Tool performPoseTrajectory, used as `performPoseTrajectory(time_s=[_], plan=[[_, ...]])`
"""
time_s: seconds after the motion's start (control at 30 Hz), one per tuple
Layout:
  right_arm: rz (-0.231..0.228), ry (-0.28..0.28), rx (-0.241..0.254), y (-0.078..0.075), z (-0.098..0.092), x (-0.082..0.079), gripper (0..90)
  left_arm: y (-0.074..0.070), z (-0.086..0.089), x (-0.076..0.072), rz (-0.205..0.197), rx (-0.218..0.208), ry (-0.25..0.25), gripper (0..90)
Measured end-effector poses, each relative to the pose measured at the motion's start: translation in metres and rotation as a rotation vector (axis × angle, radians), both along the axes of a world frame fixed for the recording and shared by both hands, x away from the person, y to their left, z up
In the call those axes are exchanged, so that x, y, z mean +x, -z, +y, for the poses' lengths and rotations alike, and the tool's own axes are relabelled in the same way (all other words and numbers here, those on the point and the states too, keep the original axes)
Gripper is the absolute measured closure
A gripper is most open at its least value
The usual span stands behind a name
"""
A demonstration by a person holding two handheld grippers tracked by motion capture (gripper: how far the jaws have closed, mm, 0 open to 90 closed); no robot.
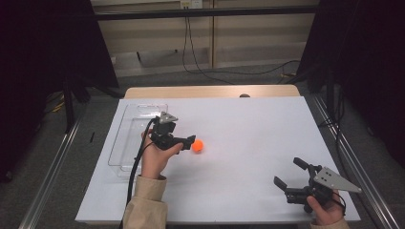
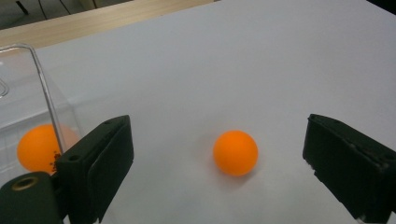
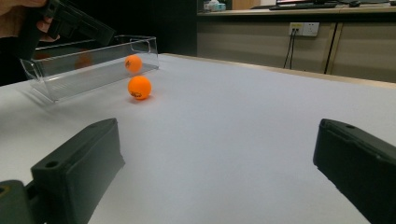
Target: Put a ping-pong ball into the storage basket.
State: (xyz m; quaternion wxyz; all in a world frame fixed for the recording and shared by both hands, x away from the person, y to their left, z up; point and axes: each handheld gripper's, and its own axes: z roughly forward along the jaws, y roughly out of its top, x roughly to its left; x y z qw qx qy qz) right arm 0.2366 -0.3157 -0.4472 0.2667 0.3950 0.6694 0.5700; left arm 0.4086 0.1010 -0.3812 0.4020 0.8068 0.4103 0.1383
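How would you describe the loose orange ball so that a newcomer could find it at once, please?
Start at the white table, then find the clear tray along its left side. Just right of it, ahead of the open left gripper, sits the orange ball on bare table. The second orange ball lies inside the tray.

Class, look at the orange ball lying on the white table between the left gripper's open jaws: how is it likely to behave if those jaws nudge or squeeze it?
The orange ball is round and sits free on the smooth white table, so a nudge would probably send it rolling. Its even, glossy surface suggests it may slip from flat pads unless the left gripper closes squarely. It looks like a table-tennis ball, probably light.
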Motion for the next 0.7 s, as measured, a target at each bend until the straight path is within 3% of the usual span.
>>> performPoseTrajectory(time_s=[0.1, 0.23, 0.4, 0.43, 0.47, 0.7], plan=[[-0.001, 0.0, 0.0, 0.0001, 0.0001, 0.0001, 0.7, 0.0008, -0.0031, -0.0005, -0.003, -0.01, -0.007, 8.8], [0.0, 0.0, 0.0, 0.0, -0.0001, 0.0, 0.7, 0.0008, -0.004, -0.0001, -0.002, 0.016, 0.013, 8.8], [0.0, -0.001, 0.001, 0.0, 0.0, -0.0001, 0.7, 0.0025, -0.0078, -0.0008, 0.003, -0.003, 0.0, 8.8], [0.0, -0.001, 0.0, 0.0, 0.0, -0.0001, 0.7, 0.0022, -0.0072, -0.0004, 0.002, 0.012, 0.013, 8.8], [-0.001, -0.001, 0.001, 0.0, 0.0, 0.0, 0.7, 0.003, -0.009, -0.0007, 0.003, -0.004, 0.003, 8.8], [0.0, -0.001, 0.001, 0.0, 0.0, 0.0, 0.7, 0.005, -0.0108, 0.0, 0.011, 0.02, 0.021, 8.7]])
